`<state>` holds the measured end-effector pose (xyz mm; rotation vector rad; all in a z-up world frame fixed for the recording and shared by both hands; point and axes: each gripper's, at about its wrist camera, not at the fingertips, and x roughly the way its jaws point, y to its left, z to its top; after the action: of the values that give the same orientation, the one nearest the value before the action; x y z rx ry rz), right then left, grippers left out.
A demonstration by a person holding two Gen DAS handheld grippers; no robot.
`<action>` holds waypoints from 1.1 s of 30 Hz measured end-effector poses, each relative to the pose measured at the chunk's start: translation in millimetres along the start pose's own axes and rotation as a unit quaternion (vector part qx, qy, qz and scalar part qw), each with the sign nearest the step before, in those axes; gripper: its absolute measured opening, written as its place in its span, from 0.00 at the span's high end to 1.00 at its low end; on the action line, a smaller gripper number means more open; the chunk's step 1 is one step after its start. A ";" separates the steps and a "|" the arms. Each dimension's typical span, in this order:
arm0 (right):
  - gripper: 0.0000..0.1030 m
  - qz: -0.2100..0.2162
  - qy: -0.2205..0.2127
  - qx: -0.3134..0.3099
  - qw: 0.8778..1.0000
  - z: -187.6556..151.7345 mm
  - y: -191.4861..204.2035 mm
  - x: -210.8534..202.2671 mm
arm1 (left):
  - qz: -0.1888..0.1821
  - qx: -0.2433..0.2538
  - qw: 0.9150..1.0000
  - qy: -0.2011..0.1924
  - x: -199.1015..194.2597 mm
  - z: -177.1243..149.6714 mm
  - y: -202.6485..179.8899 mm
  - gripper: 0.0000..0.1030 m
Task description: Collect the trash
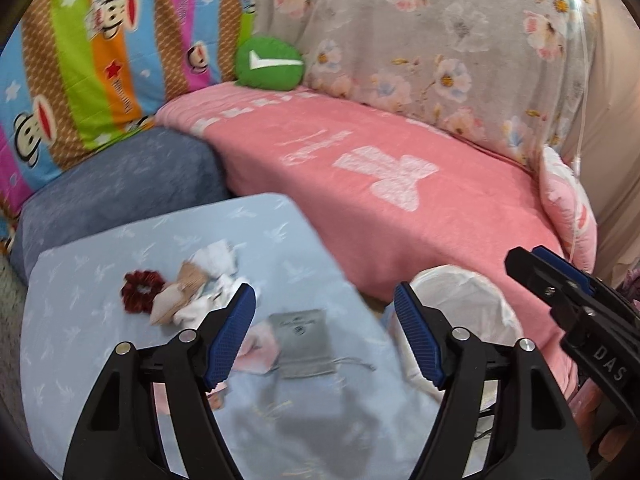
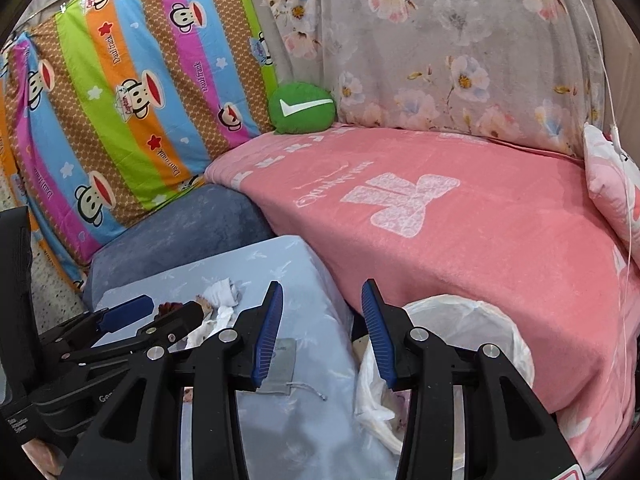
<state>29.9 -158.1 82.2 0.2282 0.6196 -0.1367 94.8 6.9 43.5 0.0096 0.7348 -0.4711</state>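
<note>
Pale blue cloth [image 1: 100,344] with a faint white print covered a low surface in front of a pink blanket [image 1: 400,200]. On the cloth lay the trash: crumpled white tissue [image 1: 218,262] beside a tan wrapper [image 1: 176,298], touching each other, with a dark red scrunchie [image 1: 140,290] just to their left. Nearer the cameras sat a flat grey pouch [image 1: 302,336] with a thin drawstring, overlapping a pink scrap [image 1: 256,354]. A bin lined with a white plastic bag [image 2: 472,332] stood between the cloth-covered surface and the blanket's edge, mouth open. The left gripper [image 1: 324,332] hung above the grey pouch, jaws well apart, nothing between the pads. The right gripper [image 2: 322,332] was over the gap between the cloth edge and the bin, jaws apart to a lesser width, also empty. Behind stood a striped monkey-print sheet [image 2: 120,112], a green round cushion [image 2: 302,108] with a white tick, a grey floral sheet [image 2: 440,60], and a blue-grey cushion [image 2: 180,232].
</note>
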 end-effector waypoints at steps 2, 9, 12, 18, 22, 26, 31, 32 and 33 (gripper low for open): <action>0.60 0.006 0.012 -0.004 1.000 -8.1 11.6 9.0 | 0.020 -0.008 1.000 0.008 3.8 -9.4 16.6 0.30; 0.60 0.023 0.057 -0.016 0.998 -37.8 49.4 45.1 | 0.067 -0.057 0.995 0.053 18.5 -45.9 81.5 0.29; 0.60 0.028 0.072 -0.022 0.997 -48.6 63.5 59.9 | 0.073 -0.080 0.991 0.076 25.8 -64.3 103.6 0.29; 0.60 0.036 0.104 -0.033 0.993 -71.7 87.0 87.6 | 0.078 -0.116 0.984 0.112 39.3 -95.3 132.8 0.29; 0.60 0.039 0.120 -0.039 0.991 -82.3 97.5 103.5 | 0.072 -0.139 0.980 0.124 46.7 -105.3 146.9 0.29; 0.60 0.039 0.133 -0.041 0.989 -91.2 104.7 117.6 | 0.057 -0.161 0.977 0.126 51.6 -108.2 156.6 0.29; 0.60 0.038 0.142 -0.042 0.988 -94.7 110.0 133.0 | 0.019 -0.191 0.973 0.131 59.1 -108.1 164.9 0.30; 0.60 0.038 0.144 -0.041 0.988 -95.1 110.8 135.9 | 0.013 -0.195 0.972 0.132 60.3 -108.4 166.3 0.30; 0.60 0.038 0.146 -0.041 0.988 -95.6 111.7 139.1 | 0.009 -0.198 0.971 0.131 60.7 -108.7 167.6 0.35</action>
<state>110.4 -34.2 -56.2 0.1937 0.9044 -0.0041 133.8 150.7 -102.8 -0.3005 1.0781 -0.3010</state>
